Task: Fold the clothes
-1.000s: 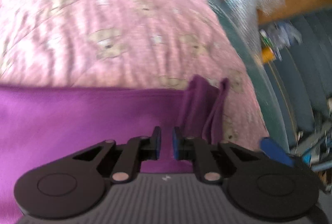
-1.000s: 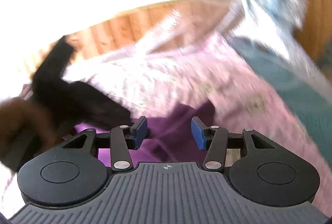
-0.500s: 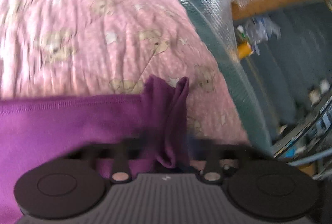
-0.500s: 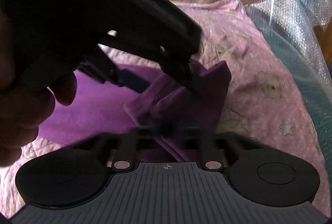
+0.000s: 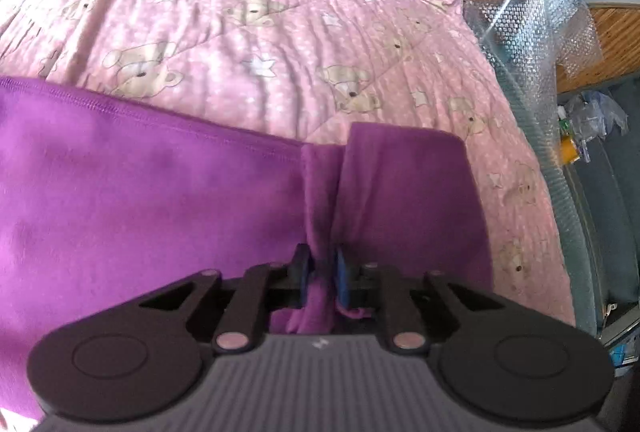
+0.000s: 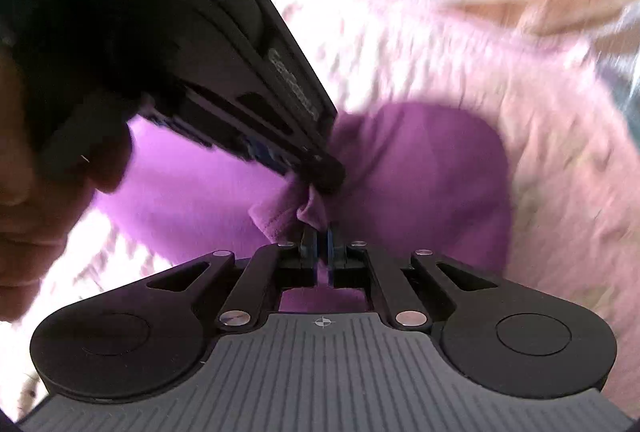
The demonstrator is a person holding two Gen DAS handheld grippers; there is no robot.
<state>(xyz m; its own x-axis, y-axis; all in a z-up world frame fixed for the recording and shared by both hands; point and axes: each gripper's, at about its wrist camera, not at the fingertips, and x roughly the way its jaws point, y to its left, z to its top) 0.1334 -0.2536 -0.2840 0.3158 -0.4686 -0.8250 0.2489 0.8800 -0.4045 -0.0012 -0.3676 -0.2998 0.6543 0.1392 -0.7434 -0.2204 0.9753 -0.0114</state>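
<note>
Purple garment (image 5: 160,200) lies spread across a pink quilt (image 5: 248,44) printed with bears and stars, which covers the work surface. Seen from the left wrist, the left gripper (image 5: 320,272) has its two blue-padded jaws clamped on a bunched ridge of purple cloth near the garment's right end; the log suggests these jaws have just eased apart a little, yet fabric fills the gap and the pads press on it. To the right of that ridge a flap of the same cloth lies flat on the quilt. Seen from the right wrist, the right gripper (image 6: 320,244) has its jaws nearly together, pinching a small rolled edge of the garment; they have just been closing from wide apart and cloth sits between them. The left gripper's dark body crosses this view from the upper left, its tip pinching the cloth just above the right gripper's pinch, and part of the person's hand (image 6: 24,160) shows at the left edge. This view is blurred, so finer detail is uncertain. Beyond the quilt sit bubble wrap (image 5: 532,16) and wood panelling. As for progress, the garment looks mostly unfolded: both grippers have a hold on one end, so this appears to be the start of a fold. Carrying that end over, laying it flat and making any further folds seem yet to come.
</note>
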